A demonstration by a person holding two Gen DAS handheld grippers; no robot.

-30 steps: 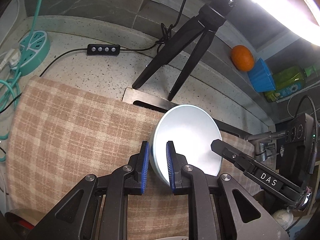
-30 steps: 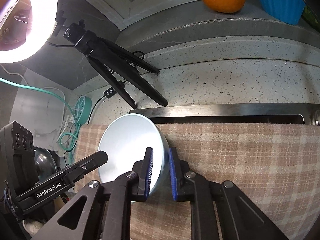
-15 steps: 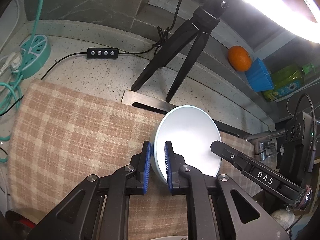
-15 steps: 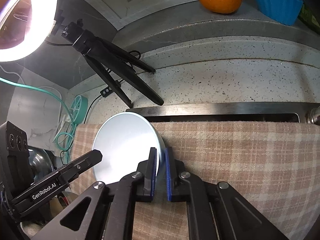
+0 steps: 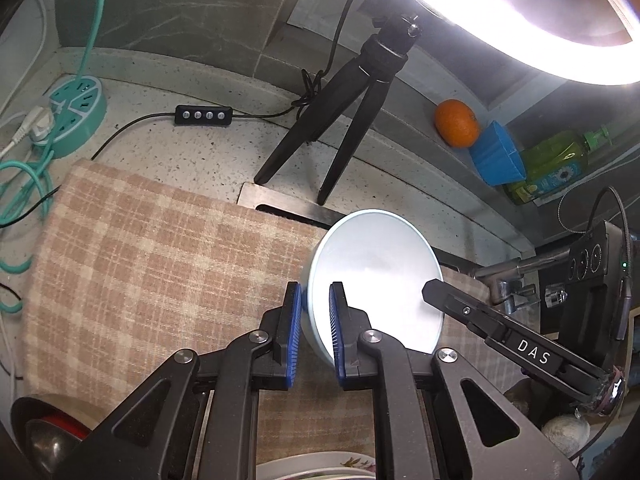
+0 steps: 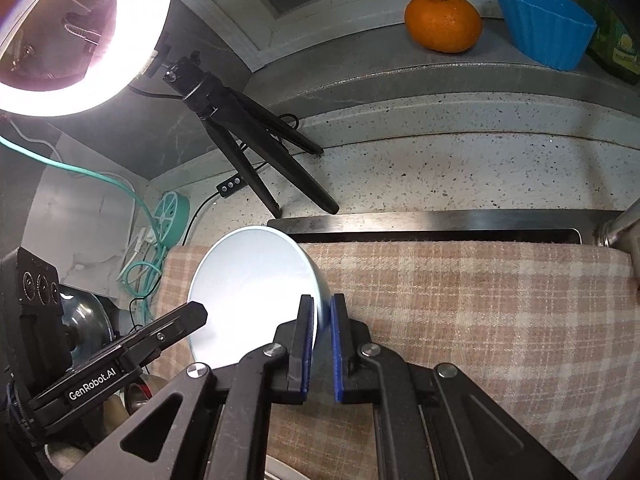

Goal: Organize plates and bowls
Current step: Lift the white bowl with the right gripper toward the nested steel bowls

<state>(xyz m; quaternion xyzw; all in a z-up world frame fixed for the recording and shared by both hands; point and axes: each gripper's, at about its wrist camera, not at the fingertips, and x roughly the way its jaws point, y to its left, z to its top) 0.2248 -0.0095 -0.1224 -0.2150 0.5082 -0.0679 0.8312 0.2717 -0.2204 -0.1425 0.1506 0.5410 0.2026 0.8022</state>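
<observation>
A pale blue bowl (image 5: 376, 276) is held above the plaid cloth (image 5: 160, 264), its white inside facing the cameras. My left gripper (image 5: 314, 320) is shut on the bowl's left rim. My right gripper (image 6: 322, 328) is shut on the opposite rim of the same bowl (image 6: 248, 284). Each gripper shows in the other's view, the right one (image 5: 432, 288) at the bowl's right and the left one (image 6: 196, 312) at its left. A floral plate's rim (image 5: 320, 468) peeks in at the bottom of the left wrist view.
A black tripod (image 5: 340, 120) with a bright ring light stands behind the cloth. An orange (image 6: 442, 22), a blue cup (image 6: 544, 28) and a green bottle (image 5: 556, 164) sit on the back ledge. A teal power hub (image 5: 76, 120) with cables lies left. A tap (image 5: 504, 276) stands right.
Both grippers have closed tighter on the bowl's rims. The bowl has lifted and drifted slightly left over the cloth.
</observation>
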